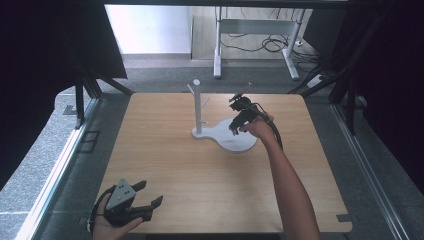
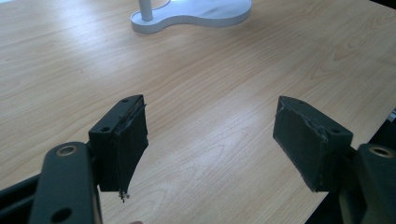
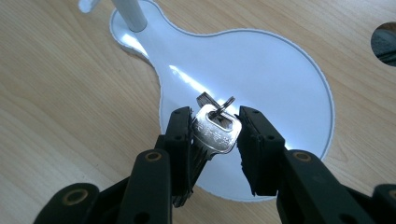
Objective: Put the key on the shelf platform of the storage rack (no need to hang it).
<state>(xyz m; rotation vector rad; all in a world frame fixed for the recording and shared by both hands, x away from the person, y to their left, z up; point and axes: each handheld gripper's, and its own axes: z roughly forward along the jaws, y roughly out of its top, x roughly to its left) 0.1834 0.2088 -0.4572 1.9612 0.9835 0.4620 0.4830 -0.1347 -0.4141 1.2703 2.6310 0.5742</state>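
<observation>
The right gripper (image 3: pixel 215 135) pinches a silver key bunch (image 3: pixel 215 130); the white pegged stand's post (image 3: pixel 130 14) rises at eleven o'clock. The left gripper (image 2: pixel 210 140) gapes empty.

A lab-like recording bay is showing here. Black curtains (image 1: pixel 30 60) are flanking a wooden table (image 1: pixel 200 185), with cables (image 1: pixel 265 45) lying on grey carpet (image 1: pixel 160 75) beyond.

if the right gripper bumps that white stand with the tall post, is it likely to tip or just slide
Probably slide rather than tip: the white stand has a wide flat base lying flush on the wooden table, far broader than its thin post. A push high on the post would more likely rock it. The base looks smooth and glossy, so it may skid easily. The right gripper holds keys above it.
</observation>
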